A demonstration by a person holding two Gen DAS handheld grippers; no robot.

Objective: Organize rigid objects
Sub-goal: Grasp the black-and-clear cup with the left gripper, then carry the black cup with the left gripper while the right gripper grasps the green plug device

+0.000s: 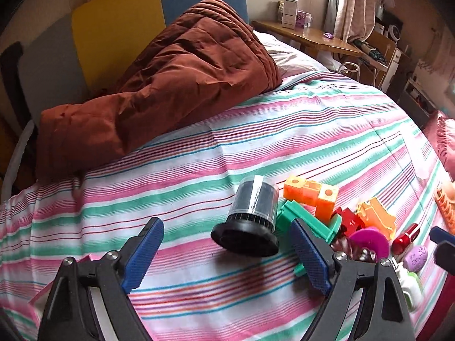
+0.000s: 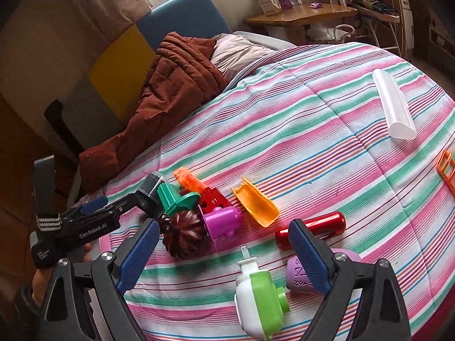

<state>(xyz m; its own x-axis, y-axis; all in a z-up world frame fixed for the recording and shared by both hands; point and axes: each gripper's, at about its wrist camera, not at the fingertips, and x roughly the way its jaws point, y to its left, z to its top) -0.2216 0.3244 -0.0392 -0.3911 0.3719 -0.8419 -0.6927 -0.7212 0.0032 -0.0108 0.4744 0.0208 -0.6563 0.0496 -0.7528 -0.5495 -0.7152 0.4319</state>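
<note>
A cluster of plastic toys lies on the striped bedspread (image 1: pixel 199 153). My left gripper (image 1: pixel 227 253) is open and empty, just in front of a black cylinder with a clear cap (image 1: pixel 250 216) lying on its side. Beside it are an orange block (image 1: pixel 312 193), a green piece (image 1: pixel 307 218), a red numbered piece (image 1: pixel 349 221) and a magenta piece (image 1: pixel 369 241). My right gripper (image 2: pixel 224 258) is open and empty above a white-and-green toy (image 2: pixel 261 295). A dark ridged mould (image 2: pixel 184 233), a purple piece (image 2: pixel 224 221), a yellow-orange scoop (image 2: pixel 256 201), a red cylinder (image 2: pixel 327 224) and a lilac piece (image 2: pixel 295 275) lie around it.
A rust-brown quilt (image 1: pixel 159 85) is heaped at the head of the bed against a yellow and blue headboard (image 1: pixel 113 28). A white translucent tube (image 2: pixel 394 105) and an orange frame (image 2: pixel 446 170) lie at the right. A wooden bedside table (image 2: pixel 298 14) stands beyond the bed.
</note>
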